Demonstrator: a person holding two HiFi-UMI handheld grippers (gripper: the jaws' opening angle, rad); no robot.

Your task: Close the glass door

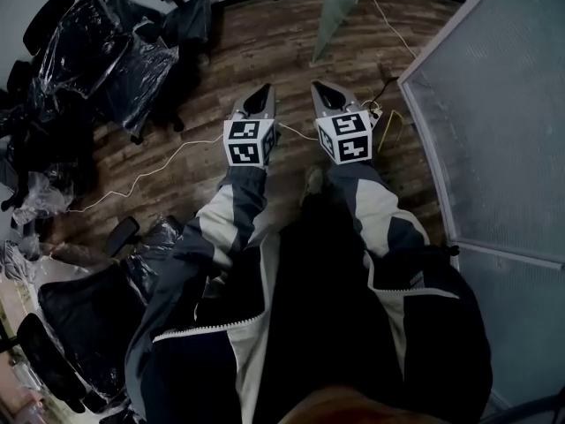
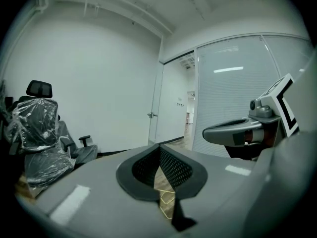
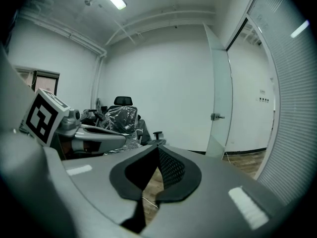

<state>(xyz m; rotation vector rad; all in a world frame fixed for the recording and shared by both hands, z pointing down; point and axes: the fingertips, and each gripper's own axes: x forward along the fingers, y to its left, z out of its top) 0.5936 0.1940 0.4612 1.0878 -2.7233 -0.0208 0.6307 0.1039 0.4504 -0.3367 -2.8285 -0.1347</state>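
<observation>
In the head view, a strip of brown wooden plank floor [image 1: 265, 42] is left open through the middle of the frame. It is bounded on the left by black office chairs wrapped in clear plastic [image 1: 97, 60] and on the right by the metal-framed edge of a frosted glass partition wall [image 1: 494, 122]. A thin white cable [image 1: 150, 177] is laid across this strip, with a yellow cable [image 1: 388, 129] near the partition's foot.

Two grippers, one door and one handle are counted. The chairs are bunched together at upper left and lower left, so their number cannot be told exactly.

The frosted glass door [image 1: 340, 11] is seen at the top centre of the head view as a narrow pale wedge. It stands swung open, away from the partition. In the right gripper view, it is a tall upright pane [image 3: 220, 83] right of centre, with a metal lever handle [image 3: 215, 116] on its left edge.

The left gripper [image 2: 159, 148] and the right gripper [image 3: 158, 148] are held side by side above the floor. Each has its jaws together and nothing is clamped.
</observation>
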